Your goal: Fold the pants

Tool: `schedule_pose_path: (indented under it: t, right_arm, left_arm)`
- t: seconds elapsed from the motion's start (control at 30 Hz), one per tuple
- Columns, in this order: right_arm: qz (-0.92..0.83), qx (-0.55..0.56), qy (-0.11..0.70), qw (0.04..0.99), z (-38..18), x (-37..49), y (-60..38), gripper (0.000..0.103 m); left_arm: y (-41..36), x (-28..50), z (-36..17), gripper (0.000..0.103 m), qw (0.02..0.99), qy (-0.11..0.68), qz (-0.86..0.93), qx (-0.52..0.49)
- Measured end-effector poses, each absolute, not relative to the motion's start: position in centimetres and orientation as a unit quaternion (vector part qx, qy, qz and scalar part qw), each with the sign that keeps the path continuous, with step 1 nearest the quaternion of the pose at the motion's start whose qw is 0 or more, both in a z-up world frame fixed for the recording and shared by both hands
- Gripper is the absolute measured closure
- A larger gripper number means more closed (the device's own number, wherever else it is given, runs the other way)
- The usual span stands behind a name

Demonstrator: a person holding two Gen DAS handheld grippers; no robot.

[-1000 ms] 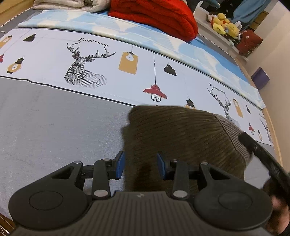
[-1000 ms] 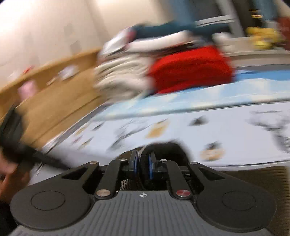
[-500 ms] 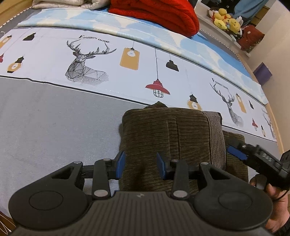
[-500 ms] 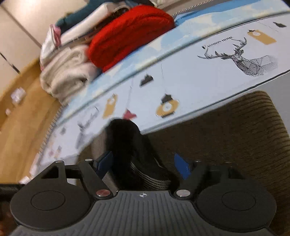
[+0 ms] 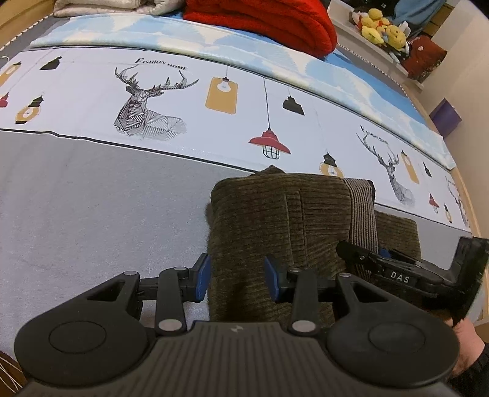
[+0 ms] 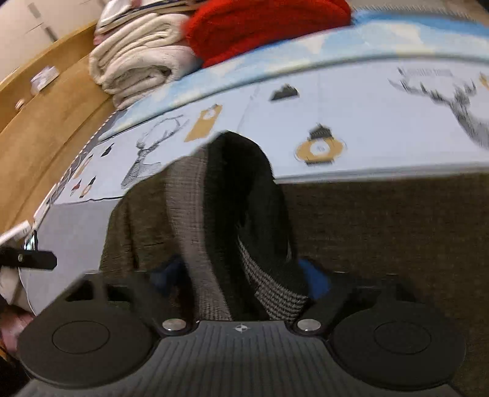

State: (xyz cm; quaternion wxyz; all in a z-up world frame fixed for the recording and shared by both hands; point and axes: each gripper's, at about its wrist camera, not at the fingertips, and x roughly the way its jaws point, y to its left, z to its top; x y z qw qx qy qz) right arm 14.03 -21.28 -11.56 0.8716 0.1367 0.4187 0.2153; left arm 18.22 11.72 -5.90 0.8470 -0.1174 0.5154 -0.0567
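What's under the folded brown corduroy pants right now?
The folded brown corduroy pants lie on the grey bed cover, their far edge reaching its lamp-and-deer printed band. Anything beneath the fabric is hidden.

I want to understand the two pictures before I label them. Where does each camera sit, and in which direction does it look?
Left wrist view: sits on the left gripper, looks down along its fingers at the folded pants on the bed; the right gripper and a hand show.
Right wrist view: sits on the right gripper, looks across the pants' waistband towards the red blanket; its jaws have just been closing, the waistband between them.
Shared: pants, deer-print sheet, red blanket.
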Motion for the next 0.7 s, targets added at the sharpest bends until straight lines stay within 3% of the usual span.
schedule_pose_path:
  t: [0.07,0.13,0.43,0.57,0.7]
  right_arm:
    - [0.229,0.128,0.408,0.875,-10.3,13.4,-21.1,0.057]
    - [0.241,0.13,0.386,0.881,-8.5,12.7,-21.1,0.061]
    - [0.182,0.216,0.244,0.928,1.7,7.2,-28.7,0.063]
    - [0.078,0.237,0.294,0.923,-1.7,5.7,-35.5,0.063]
    - [0.01,0.26,0.458,0.85,-10.3,6.0,-39.8,0.055]
  left_arm:
    - [11.8,18.2,-5.6,0.061,0.849,0.511,-0.052,-0.123]
    - [11.7,18.2,-5.4,0.061,0.852,0.506,-0.049,-0.13]
    - [9.8,18.4,-4.3,0.061,0.863,0.484,-0.061,-0.132]
    - [8.3,18.8,-4.5,0.061,0.861,0.489,-0.078,-0.117]
    - [6.0,19.0,-5.1,0.061,0.854,0.502,-0.106,-0.089]
